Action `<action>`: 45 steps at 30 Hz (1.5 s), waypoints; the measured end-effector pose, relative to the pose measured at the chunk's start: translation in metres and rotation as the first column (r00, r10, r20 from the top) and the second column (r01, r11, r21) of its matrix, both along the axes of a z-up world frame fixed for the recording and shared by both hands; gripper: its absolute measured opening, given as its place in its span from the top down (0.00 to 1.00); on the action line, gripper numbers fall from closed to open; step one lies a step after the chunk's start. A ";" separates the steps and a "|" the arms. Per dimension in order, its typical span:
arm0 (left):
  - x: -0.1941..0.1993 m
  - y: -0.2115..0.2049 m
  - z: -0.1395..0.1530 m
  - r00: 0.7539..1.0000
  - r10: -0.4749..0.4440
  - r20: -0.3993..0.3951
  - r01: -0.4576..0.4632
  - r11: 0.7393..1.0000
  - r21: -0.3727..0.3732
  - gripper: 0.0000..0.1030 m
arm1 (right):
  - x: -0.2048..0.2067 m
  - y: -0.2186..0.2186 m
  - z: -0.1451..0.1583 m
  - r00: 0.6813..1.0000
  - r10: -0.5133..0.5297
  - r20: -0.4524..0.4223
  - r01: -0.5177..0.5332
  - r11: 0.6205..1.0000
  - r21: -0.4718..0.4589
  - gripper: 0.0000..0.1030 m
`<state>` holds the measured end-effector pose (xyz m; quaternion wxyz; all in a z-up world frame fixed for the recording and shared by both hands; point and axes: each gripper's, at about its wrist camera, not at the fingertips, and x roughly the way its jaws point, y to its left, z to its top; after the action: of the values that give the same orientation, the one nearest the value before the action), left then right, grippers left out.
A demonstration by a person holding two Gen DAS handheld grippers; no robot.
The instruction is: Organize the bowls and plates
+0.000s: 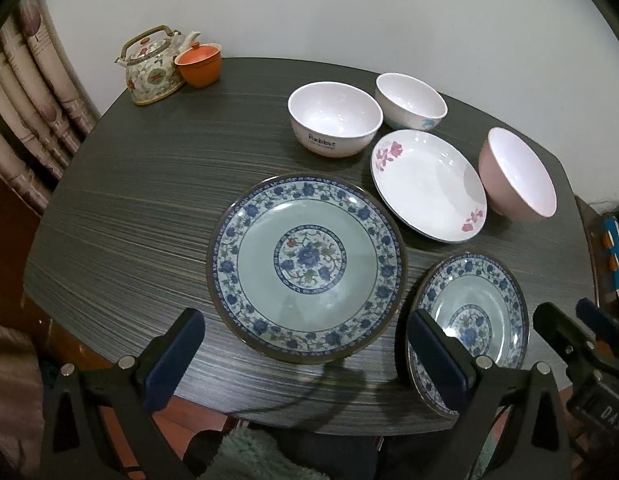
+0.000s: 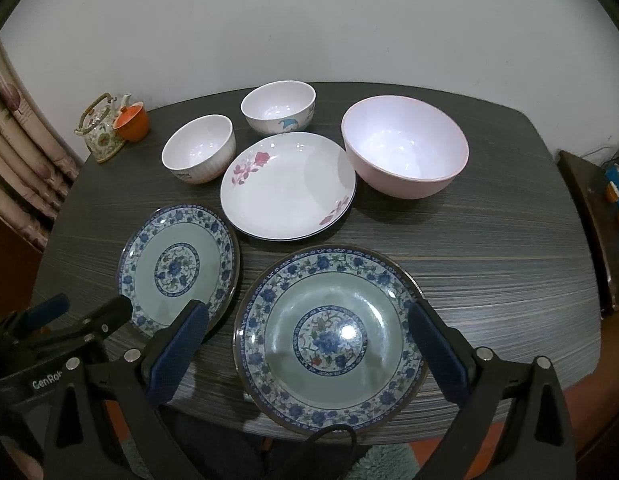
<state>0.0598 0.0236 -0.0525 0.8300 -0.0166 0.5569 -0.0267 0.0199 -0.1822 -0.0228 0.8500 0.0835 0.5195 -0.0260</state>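
Three plates sit on the dark wood-grain tabletop (image 2: 489, 264): two blue-and-white floral porcelain plates (image 2: 329, 336) (image 2: 177, 268) and one white plate with pink flowers (image 2: 287, 188). Behind that white plate stand three bowls: two white (image 2: 198, 148) (image 2: 278, 107), one pink (image 2: 405, 146). One floral teapot (image 2: 101, 130) and one orange lidded cup (image 2: 132, 121).

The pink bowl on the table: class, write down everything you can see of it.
The pink bowl is the largest of the three bowls: a deep, round bowl, pale pink outside and glossy white inside, apparently ceramic or melamine. It stands upright and empty on the dark wood-grain table, toward the far right. Its left side sits close beside the white plate with pink flowers; whether they touch cannot be told. Nothing grips it.
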 end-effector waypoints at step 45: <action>0.066 0.145 -0.096 0.931 0.156 -0.330 -0.294 0.856 -0.425 0.44 | 0.103 0.033 -0.100 0.955 0.235 -0.181 -0.131 0.881 0.454 0.71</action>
<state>0.1261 0.1683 -0.1481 0.7101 -0.2852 0.6410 -0.0591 0.1230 -0.1497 -0.1228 0.7420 0.2186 0.6125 0.1626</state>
